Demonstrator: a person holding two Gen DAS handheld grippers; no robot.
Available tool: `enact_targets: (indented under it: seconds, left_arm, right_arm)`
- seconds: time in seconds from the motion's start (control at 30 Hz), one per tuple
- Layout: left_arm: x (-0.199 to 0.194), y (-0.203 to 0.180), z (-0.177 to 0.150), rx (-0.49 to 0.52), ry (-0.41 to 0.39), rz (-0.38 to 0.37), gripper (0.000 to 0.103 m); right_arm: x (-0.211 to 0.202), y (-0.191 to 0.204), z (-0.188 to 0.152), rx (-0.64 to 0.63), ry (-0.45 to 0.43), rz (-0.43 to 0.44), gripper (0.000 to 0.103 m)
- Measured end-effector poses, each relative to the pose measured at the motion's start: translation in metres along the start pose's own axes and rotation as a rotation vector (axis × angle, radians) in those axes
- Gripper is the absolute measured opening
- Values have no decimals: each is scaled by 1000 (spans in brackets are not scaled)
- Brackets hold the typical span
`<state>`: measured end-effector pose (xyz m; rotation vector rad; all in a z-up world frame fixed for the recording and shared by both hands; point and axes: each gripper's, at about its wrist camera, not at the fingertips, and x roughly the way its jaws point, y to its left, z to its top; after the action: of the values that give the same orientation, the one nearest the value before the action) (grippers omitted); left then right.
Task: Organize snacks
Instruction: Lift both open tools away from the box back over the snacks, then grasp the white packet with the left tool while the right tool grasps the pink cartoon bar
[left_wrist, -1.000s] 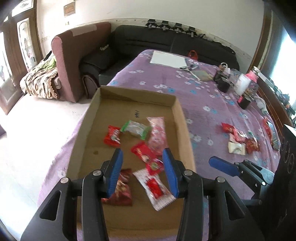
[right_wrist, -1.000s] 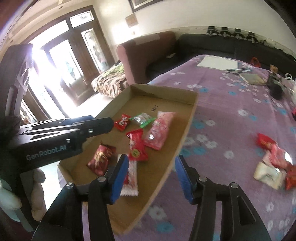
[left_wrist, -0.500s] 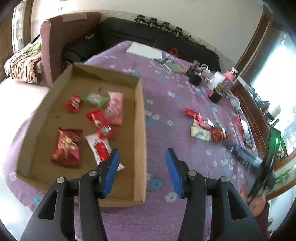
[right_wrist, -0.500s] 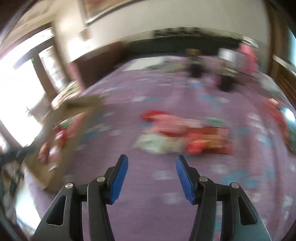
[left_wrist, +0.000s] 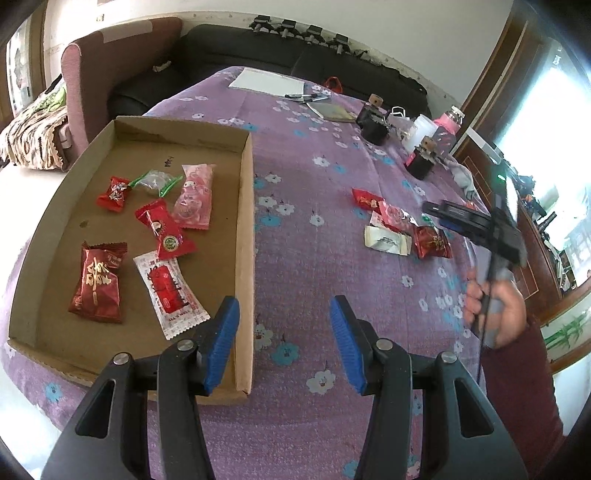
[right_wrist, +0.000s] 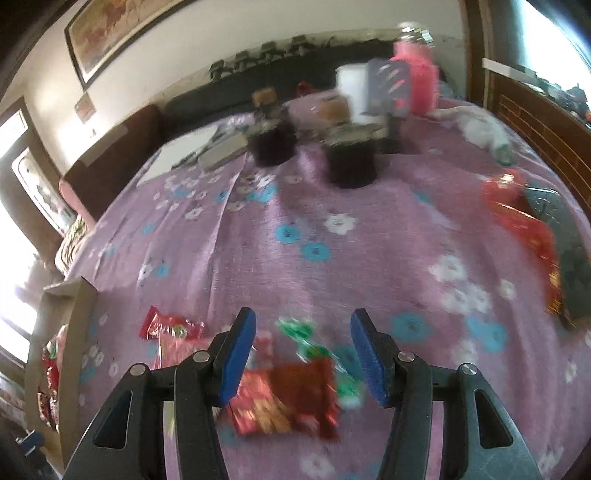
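The left tool (left_wrist: 284, 339) hangs with its blue pads spread and nothing between them, poised over the near right corner of the cardboard tray (left_wrist: 245, 229) and the purple flowered cloth covering the tabletop (left_wrist: 317, 155). Inside the tray lie six wrapped snacks: a dark red packet (left_wrist: 96, 282) nearest the left wall, a white-and-red sachet (left_wrist: 168, 291) beside it, a red wrapper (left_wrist: 166, 230) above that, a pink packet (left_wrist: 194, 197), a green-ended clear candy (left_wrist: 155, 181) and a small red candy (left_wrist: 115, 192). Off to the right, well apart from the tray, a loose cluster of snacks (left_wrist: 399, 232) sits on the cloth, red ones around a white packet. The right tool (right_wrist: 301, 354) hovers just above that cluster, its pads likewise spread and pinching nothing, with a red foil packet (right_wrist: 291, 400) and a green-and-white candy (right_wrist: 308, 338) showing blurred in the gap below. From the left view, a hand (left_wrist: 493, 306) in a dark red sleeve grips the right tool's handle. Dark jars (left_wrist: 419, 162) and a pink bottle (left_wrist: 448, 127) stand farther back.
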<state>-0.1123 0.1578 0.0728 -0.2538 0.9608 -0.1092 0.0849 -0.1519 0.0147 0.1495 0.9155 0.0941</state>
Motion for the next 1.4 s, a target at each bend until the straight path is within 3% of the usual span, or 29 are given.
enact_targets:
  seconds: [0.17,0.37,0.43,0.53,0.63,0.73,1.03,1.07,1.1,1.23,1.4]
  left_arm:
    - [6,-2,-1,6,17,-2,50]
    - [7,-5,-1,30,24,-21,50]
    - [8,-7,0,39,21,-31,50]
    - [11,-12,0,50,27,-47,50]
    - [16,-19,-1,61,35,-65,50]
    - [22,-25,-2,58,44,-83,50]
    - [23,-31,-1,55,63,-66,50]
    - [23,-33,-1,57,65,-65,50]
    - [25,-35,0,61,65,-63,50]
    - [37,-51,5,94,74,-56,50]
    - [69,-72,19,109,92,-47,50]
  right_arm:
    - [13,55,-18,-222,53,-2,55]
    - [-20,84,-67,-430,147,191,53]
    - [-42,73,-74,-404,102,224,56]
    - [-71,34,-71,-254,30,227,56]
    - [-81,6,-73,-134,28,232,58]
    - [-80,15,-88,-147,61,251,58]
    - [-51,86,-118,-324,70,151,53]
    - [-50,86,-120,-325,66,142,47]
    - [-48,84,-120,-324,68,135,27]
    - [-51,57,-116,-244,35,106,28]
    - [-51,27,-110,-141,8,147,29]
